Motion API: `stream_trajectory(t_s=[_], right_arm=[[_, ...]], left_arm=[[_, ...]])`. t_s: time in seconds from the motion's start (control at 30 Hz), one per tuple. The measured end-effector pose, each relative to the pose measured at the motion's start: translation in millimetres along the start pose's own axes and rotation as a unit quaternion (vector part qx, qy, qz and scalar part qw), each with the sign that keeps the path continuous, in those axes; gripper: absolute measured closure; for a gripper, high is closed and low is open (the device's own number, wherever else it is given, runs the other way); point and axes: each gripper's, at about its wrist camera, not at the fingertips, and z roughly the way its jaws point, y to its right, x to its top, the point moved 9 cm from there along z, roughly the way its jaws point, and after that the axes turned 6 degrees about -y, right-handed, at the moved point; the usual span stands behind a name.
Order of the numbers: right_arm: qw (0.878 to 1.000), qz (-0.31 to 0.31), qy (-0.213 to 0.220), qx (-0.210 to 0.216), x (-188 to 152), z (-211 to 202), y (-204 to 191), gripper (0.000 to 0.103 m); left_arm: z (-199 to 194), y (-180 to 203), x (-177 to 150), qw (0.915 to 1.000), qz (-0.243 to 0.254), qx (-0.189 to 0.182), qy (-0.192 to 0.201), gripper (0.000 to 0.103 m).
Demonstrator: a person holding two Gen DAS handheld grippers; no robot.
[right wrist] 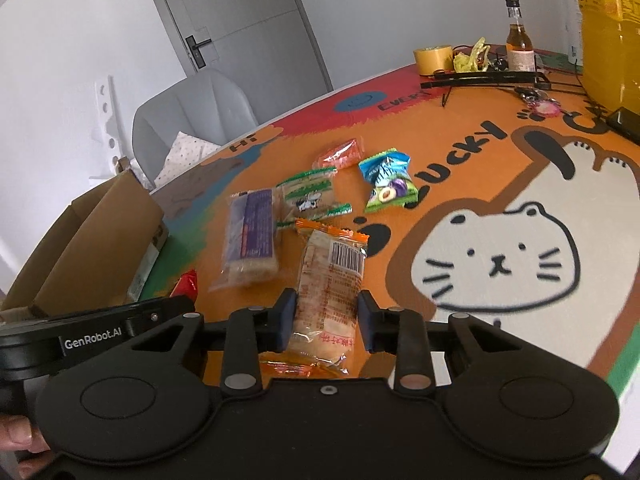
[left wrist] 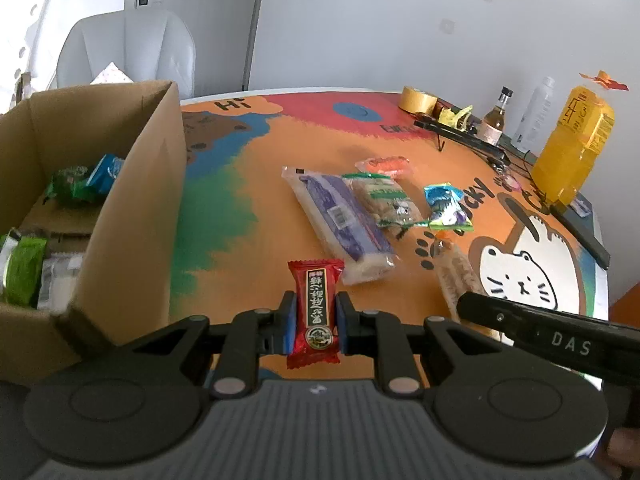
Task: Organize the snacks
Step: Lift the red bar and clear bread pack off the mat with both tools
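Observation:
My left gripper (left wrist: 316, 310) is shut on a red snack packet (left wrist: 316, 292) that stands upright between the blue pads, just right of the open cardboard box (left wrist: 132, 184). Several green and blue snacks lie inside the box. My right gripper (right wrist: 327, 312) is shut on a clear cracker packet with orange ends (right wrist: 330, 280), low over the table. On the tablecloth beyond lie a purple packet (right wrist: 252, 232), a green-and-white packet (right wrist: 308, 192), a blue-green candy pack (right wrist: 386, 182) and an orange packet (right wrist: 340, 154).
A big orange juice bottle (left wrist: 572, 148), a small glass bottle (left wrist: 496, 118), a tape roll (left wrist: 418, 98) and black items (left wrist: 580, 228) crowd the table's far right. A grey chair (left wrist: 128, 52) stands behind the box. A hand (right wrist: 16, 440) grips a handle.

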Motion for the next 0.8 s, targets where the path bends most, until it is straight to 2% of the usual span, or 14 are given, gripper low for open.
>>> stream_trajectory(t_s=[0.23,0.3,0.47,0.63,0.77,0.8], right_arm=[[1.0,0.002,-0.009,0.005,-9.5,-7.6,-3.3,0.071],[1.0,0.004,-0.012,0.003,-10.4,-6.2,-4.5,0.063],[1.0,0.004,-0.008,-0.006,-8.7,0.6,-5.4,0.053],[1.0,-0.009,-0.012,-0.014,-12.0,7.7,-7.2,0.05],[0.999,-0.034,-0.012,-0.025,-13.6,10.3,-11.9,0.051],[0.999,-0.039,-0.011,-0.029,-14.0,10.2,-12.8,0.061]], left_arm=[[-5.1,-0.9,-10.1,1.0,0.0,-0.008,-0.005,0.084],[-4.4,-0.4,-12.4,0.9999,0.003,-0.01,-0.01,0.084],[0.0,-2.1,-14.1,0.9999,0.01,0.001,-0.01,0.081],[5.6,-3.2,-15.0,0.9998,0.011,0.001,-0.018,0.08],[6.3,-0.3,-15.9,0.9997,0.02,0.003,-0.015,0.08],[6.1,0.2,-16.4,0.9997,0.019,0.002,-0.014,0.08]])
